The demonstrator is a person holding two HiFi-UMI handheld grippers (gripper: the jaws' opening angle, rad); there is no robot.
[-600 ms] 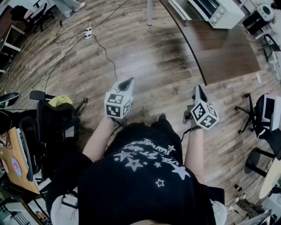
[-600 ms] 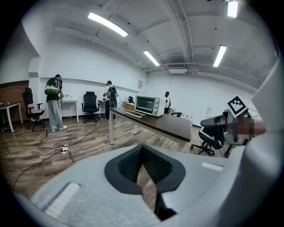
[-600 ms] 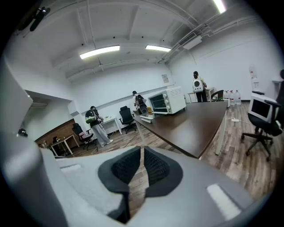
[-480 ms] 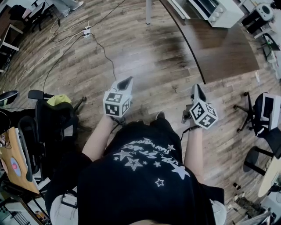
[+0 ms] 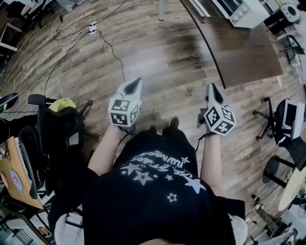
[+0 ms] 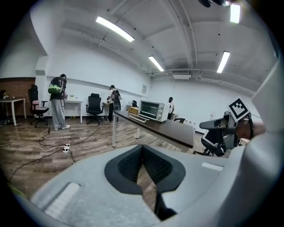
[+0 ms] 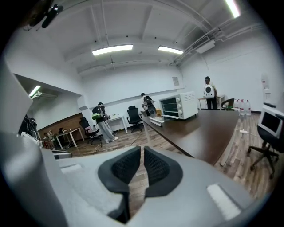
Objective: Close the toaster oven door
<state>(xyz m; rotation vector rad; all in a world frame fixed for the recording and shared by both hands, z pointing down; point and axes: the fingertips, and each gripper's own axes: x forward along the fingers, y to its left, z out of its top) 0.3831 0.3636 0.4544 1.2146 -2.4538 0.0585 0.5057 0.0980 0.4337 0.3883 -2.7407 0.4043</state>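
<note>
The white toaster oven (image 5: 237, 9) stands at the far end of a dark brown table (image 5: 248, 48), with its door (image 5: 199, 6) hanging open towards the table edge. It also shows far off in the left gripper view, toaster oven (image 6: 153, 110), and in the right gripper view, toaster oven (image 7: 178, 105). My left gripper (image 5: 137, 82) and right gripper (image 5: 210, 87) are held at waist height over the wooden floor, well short of the table. In both gripper views the jaws are shut with nothing between them, left gripper (image 6: 142, 147), right gripper (image 7: 142, 151).
Cables and a power strip (image 5: 91, 29) lie on the floor ahead to the left. Office chairs stand at my left (image 5: 52, 124) and right (image 5: 287, 124). Several people (image 6: 57, 102) stand by desks at the far wall. A table leg (image 5: 161, 9) stands ahead.
Both grippers have shifted slightly forward towards the table, and the view has moved with them. Their jaws look unchanged.
</note>
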